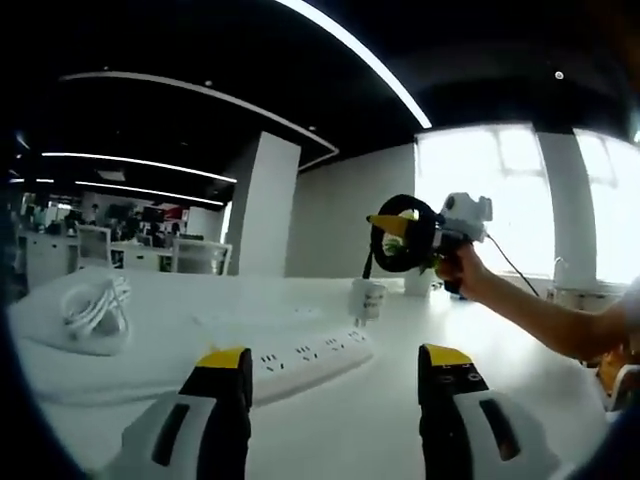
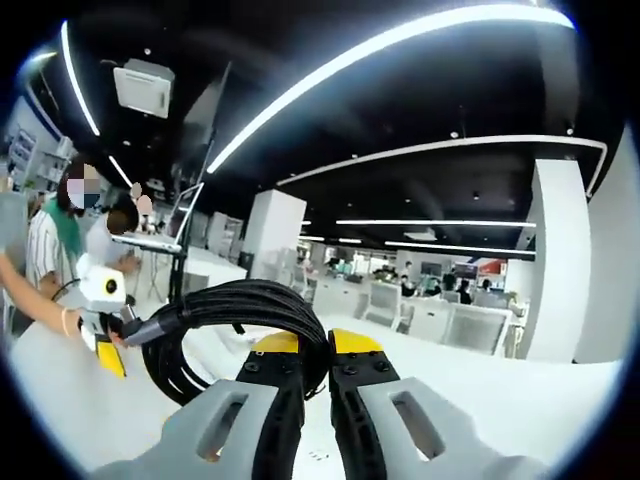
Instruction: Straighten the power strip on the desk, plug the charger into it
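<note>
Left gripper [image 1: 335,375] spread wide over desk [image 1: 560,380], strip [image 1: 305,357] lying just ahead with charger [image 1: 367,299] right behind; right gripper [image 2: 315,362] up high, pinching black cable coil [image 2: 235,310]

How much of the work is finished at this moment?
The white power strip lies on the white desk, one white plug already in it. The right gripper holds up a coiled black cable; the left gripper is open. Plugging in remains.
</note>
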Tool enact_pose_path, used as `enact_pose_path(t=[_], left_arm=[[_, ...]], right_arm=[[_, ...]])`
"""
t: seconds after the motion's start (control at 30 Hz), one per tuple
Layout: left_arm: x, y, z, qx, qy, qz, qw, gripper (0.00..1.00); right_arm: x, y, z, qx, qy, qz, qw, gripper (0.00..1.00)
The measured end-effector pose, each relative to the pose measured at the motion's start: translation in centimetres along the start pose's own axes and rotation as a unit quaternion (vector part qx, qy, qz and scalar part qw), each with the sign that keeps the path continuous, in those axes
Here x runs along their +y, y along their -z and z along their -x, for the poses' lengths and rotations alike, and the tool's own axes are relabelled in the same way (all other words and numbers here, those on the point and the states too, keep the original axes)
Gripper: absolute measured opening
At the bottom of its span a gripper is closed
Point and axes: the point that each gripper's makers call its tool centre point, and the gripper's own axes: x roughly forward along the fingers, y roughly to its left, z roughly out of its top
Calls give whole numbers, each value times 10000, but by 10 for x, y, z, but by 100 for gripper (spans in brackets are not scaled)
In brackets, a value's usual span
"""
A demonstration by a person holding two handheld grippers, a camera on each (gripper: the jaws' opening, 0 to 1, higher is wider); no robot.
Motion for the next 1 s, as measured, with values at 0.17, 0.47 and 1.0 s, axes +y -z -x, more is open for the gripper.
enact_pose_path(t=[0.17,0.47,1.0], left_arm=[[2,-3,2,-88,-8,124,9999,67],[2,-5,4,-106,-11,212,9997,67],[-25,2,6,452,217,-279,9984,83]], right_arm=[[5,4,-6,107,-334,203,9992,6],[1,7,-7,172,-515,304,9981,6],[6,8,-4,200,-687,370,9968,6]])
